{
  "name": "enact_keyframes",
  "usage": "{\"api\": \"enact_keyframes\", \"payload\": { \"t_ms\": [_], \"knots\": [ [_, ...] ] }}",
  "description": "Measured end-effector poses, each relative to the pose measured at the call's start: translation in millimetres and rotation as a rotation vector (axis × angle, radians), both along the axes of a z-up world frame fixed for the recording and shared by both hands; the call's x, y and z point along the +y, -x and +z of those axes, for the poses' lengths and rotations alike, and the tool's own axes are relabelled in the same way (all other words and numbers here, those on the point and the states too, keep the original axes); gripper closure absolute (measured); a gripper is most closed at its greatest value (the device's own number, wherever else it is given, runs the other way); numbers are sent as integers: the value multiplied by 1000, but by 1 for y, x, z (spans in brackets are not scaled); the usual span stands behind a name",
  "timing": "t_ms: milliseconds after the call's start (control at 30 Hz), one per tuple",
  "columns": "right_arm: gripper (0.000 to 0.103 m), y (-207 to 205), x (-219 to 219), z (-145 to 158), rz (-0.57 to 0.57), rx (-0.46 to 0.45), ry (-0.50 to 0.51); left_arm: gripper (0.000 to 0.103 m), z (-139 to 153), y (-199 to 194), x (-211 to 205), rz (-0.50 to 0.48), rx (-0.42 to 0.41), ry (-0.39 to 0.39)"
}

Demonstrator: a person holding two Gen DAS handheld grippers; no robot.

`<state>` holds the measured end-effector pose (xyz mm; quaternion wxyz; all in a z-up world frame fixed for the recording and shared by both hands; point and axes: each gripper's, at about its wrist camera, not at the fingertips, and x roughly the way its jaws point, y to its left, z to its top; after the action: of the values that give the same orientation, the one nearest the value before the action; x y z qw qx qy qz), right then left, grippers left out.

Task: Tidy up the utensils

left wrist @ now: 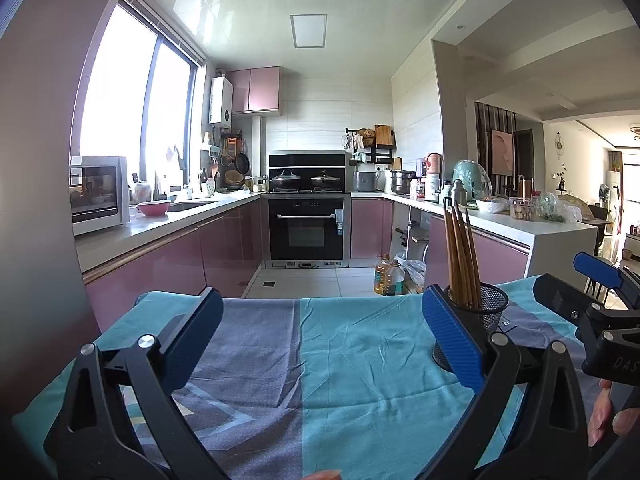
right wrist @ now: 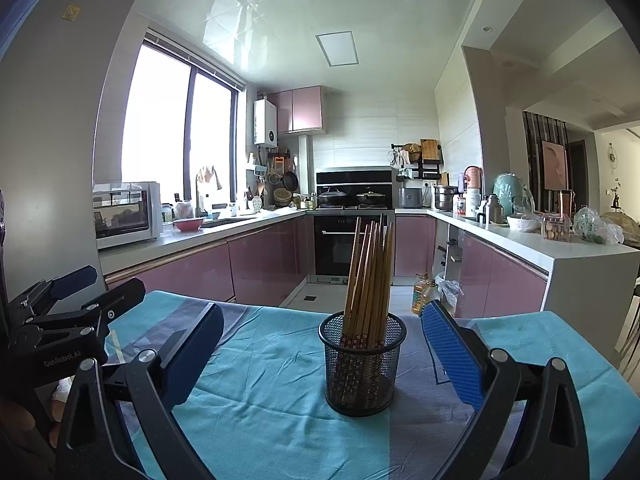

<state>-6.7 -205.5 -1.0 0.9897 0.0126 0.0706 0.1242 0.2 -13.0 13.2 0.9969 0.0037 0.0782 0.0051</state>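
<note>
Right wrist view showed the chopsticks standing in the mesh cup at twelve o'clock on the cloth-covered surface. Both the right hand-held gripper and left hand-held gripper were spread apart, empty. Best, I thought, to close in slowly and keep the cup upright.

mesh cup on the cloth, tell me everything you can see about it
The mesh cup is a round black holder of wire mesh, by its look, with a solid rim. It stands upright on the blue and grey cloth. A bundle of brown wooden chopsticks stands in it, leaning slightly, patterned ends down and visible through the mesh. It sits ahead of the open right hand-held gripper, between the lines of its fingers, untouched by them.
</note>
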Motion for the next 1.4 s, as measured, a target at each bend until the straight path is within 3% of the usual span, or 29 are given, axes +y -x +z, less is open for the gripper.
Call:
{"api": "enact_keyframes", "payload": {
  "t_ms": [1400],
  "knots": [
    [7, 2, 3, 2, -4, -1, -4, 5, 0, 2, -2, 7, -2, 0]
  ]
}}
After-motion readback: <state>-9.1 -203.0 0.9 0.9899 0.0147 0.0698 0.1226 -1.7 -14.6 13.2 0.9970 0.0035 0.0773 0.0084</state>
